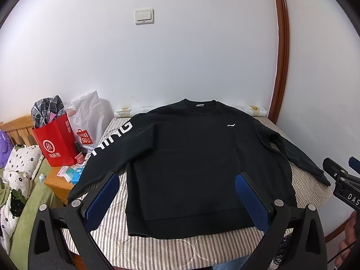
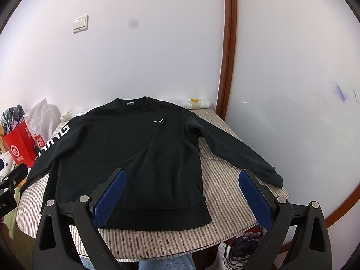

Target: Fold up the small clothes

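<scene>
A black sweatshirt [image 1: 186,157] lies spread flat, front up, on a striped table cover [image 1: 157,243], collar toward the wall. Its left sleeve carries white letters [image 1: 114,137]; the other sleeve [image 2: 238,155] runs to the table's right edge. My left gripper [image 1: 177,177] hovers open above the hem, blue pads wide apart, holding nothing. My right gripper [image 2: 183,175] is open too, over the sweatshirt's lower right side [image 2: 135,157] and bare cover [image 2: 225,191]. Each gripper shows at the edge of the other's view, the right gripper [image 1: 342,175] and the left gripper [image 2: 9,186].
A red paper bag [image 1: 56,139] and a white plastic bag [image 1: 90,121] stand on a wooden nightstand [image 1: 58,184] at the left, beside a bed with floral bedding [image 1: 15,180]. A white wall and wooden door frame [image 2: 227,67] are behind. Cables [image 2: 240,247] lie below the table.
</scene>
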A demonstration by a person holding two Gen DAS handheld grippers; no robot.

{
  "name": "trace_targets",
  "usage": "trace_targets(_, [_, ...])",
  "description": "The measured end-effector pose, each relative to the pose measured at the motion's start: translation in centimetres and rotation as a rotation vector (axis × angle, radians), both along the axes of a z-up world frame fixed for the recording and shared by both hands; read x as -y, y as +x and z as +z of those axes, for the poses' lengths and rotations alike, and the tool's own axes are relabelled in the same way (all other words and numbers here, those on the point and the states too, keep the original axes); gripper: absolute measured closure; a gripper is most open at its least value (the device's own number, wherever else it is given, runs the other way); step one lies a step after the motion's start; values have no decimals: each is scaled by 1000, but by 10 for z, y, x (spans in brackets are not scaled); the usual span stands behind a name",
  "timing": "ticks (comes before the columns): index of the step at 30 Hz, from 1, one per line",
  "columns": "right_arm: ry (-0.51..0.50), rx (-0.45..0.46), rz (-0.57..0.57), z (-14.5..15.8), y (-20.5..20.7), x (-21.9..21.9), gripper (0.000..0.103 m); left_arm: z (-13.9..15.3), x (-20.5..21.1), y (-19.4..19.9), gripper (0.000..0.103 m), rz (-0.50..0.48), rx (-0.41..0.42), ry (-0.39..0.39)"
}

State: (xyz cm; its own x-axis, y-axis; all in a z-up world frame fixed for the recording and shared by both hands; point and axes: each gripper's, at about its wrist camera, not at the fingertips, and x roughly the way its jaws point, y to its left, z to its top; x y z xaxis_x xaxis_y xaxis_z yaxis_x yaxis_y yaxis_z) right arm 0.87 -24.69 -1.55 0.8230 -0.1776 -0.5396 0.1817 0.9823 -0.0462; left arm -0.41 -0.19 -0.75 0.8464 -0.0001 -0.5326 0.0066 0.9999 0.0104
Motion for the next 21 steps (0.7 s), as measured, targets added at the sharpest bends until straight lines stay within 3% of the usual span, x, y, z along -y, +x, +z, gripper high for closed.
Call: trace_targets(21, [-1, 1, -4, -3, -2, 0, 4, 0, 1, -2, 0, -12, -10, -9])
